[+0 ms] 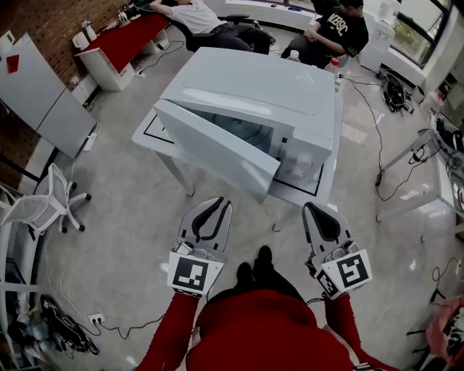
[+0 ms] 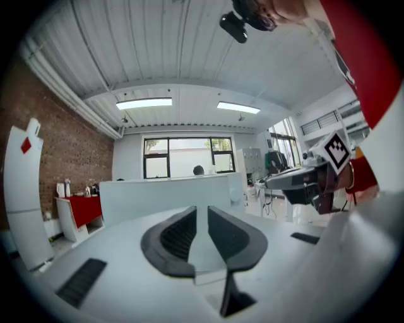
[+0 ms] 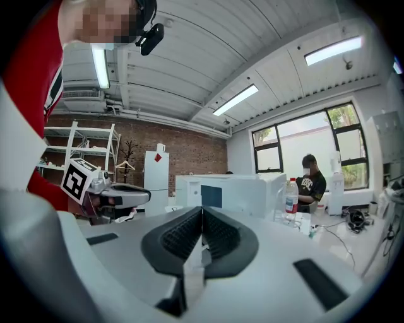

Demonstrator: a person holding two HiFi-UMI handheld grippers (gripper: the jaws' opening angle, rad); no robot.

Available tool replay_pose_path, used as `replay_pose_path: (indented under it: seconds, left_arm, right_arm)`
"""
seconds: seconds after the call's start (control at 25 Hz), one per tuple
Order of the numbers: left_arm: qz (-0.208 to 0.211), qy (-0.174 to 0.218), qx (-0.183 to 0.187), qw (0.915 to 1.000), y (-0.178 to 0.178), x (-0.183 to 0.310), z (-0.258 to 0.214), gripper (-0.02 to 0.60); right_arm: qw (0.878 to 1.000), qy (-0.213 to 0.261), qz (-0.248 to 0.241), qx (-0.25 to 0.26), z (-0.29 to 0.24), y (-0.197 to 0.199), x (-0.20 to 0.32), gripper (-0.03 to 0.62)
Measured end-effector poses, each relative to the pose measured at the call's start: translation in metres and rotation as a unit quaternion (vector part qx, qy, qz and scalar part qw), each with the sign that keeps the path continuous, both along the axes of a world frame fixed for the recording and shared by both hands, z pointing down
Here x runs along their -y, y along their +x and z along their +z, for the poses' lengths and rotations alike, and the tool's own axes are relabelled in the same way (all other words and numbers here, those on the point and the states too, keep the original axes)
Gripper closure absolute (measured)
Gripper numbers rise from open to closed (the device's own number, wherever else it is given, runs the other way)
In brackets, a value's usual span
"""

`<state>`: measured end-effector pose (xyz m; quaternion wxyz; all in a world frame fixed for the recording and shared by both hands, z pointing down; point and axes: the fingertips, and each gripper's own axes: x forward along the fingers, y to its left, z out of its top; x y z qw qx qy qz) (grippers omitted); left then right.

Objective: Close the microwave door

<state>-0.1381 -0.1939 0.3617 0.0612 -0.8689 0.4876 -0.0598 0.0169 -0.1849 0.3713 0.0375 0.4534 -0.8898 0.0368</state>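
One white microwave (image 1: 246,94), its one door (image 1: 217,148) open, sits on one white table (image 1: 147,132). Two handheld grippers, left (image 1: 220,205) and right (image 1: 312,209), face it. Two people (image 1: 199,16) (image 1: 337,29) sit behind. Also visible: one red table (image 1: 127,40), one white office chair (image 1: 40,206) and one plastic bottle (image 3: 291,197).

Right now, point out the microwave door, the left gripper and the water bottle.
microwave door (image 1: 214,151), head view, its broad face.
left gripper (image 1: 224,204), head view, between its fingertips.
water bottle (image 3: 291,200), right gripper view, its clear body.
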Motion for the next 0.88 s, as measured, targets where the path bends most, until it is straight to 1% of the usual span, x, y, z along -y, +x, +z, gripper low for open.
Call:
replay_pose_path:
  seconds: [0.04,0.08,0.12,0.16,0.2,0.24,0.28,0.32,0.36,0.4,0.44,0.48,0.68,0.76,0.88]
  left_arm:
    - [0.003,0.025,0.046,0.9987,0.003,0.005,-0.005,0.502]
    - [0.001,0.046,0.100,0.9939,0.006,0.010,-0.008,0.446]
    - [-0.007,0.066,0.150,0.9864,0.008,0.014,-0.011,0.390]
    - [-0.018,0.087,0.196,0.9766,0.010,0.017,-0.013,0.342]
    - [-0.024,0.115,0.245,0.9623,0.014,0.021,-0.015,0.308]
    - [-0.022,0.144,0.299,0.9432,0.018,0.026,-0.016,0.282]
    - [-0.013,0.168,0.346,0.9229,0.024,0.031,-0.015,0.271]
    - [-0.002,0.183,0.382,0.9060,0.030,0.035,-0.012,0.265]
    - [0.009,0.191,0.404,0.8946,0.034,0.039,-0.008,0.264]
    - [0.017,0.192,0.418,0.8878,0.036,0.043,-0.005,0.262]
    - [0.022,0.190,0.426,0.8840,0.038,0.047,-0.002,0.261]
    - [0.024,0.187,0.431,0.8822,0.039,0.051,0.000,0.261]
    - [0.027,0.175,0.432,0.8842,0.046,0.065,0.004,0.261]
    - [0.022,0.173,0.426,0.8876,0.051,0.072,0.004,0.261]
    - [0.012,0.165,0.411,0.8964,0.058,0.081,0.003,0.262]
  right_arm:
    - [1.000,0.004,0.003,-0.002,-0.003,0.003,0.005,0.580]
    - [1.000,0.008,0.005,-0.004,-0.006,0.005,0.010,0.580]
    - [1.000,0.013,0.006,-0.006,-0.011,0.008,0.014,0.580]
    - [1.000,0.019,0.007,-0.009,-0.015,0.012,0.018,0.580]
    - [1.000,0.024,0.010,-0.011,-0.020,0.015,0.022,0.580]
    - [0.999,0.028,0.014,-0.011,-0.023,0.018,0.025,0.580]
    - [0.999,0.031,0.017,-0.011,-0.026,0.021,0.029,0.580]
    - [0.999,0.033,0.020,-0.011,-0.027,0.024,0.031,0.580]
    - [0.999,0.033,0.022,-0.011,-0.028,0.026,0.032,0.580]
    - [0.999,0.032,0.022,-0.012,-0.028,0.028,0.033,0.580]
    - [0.999,0.031,0.022,-0.014,-0.027,0.029,0.034,0.580]
    - [0.999,0.030,0.023,-0.015,-0.026,0.031,0.036,0.580]
    - [0.999,0.027,0.036,-0.012,-0.027,0.043,0.043,0.580]
    - [0.999,0.024,0.039,-0.012,-0.026,0.046,0.046,0.580]
    - [0.999,0.019,0.042,-0.011,-0.022,0.050,0.048,0.580]
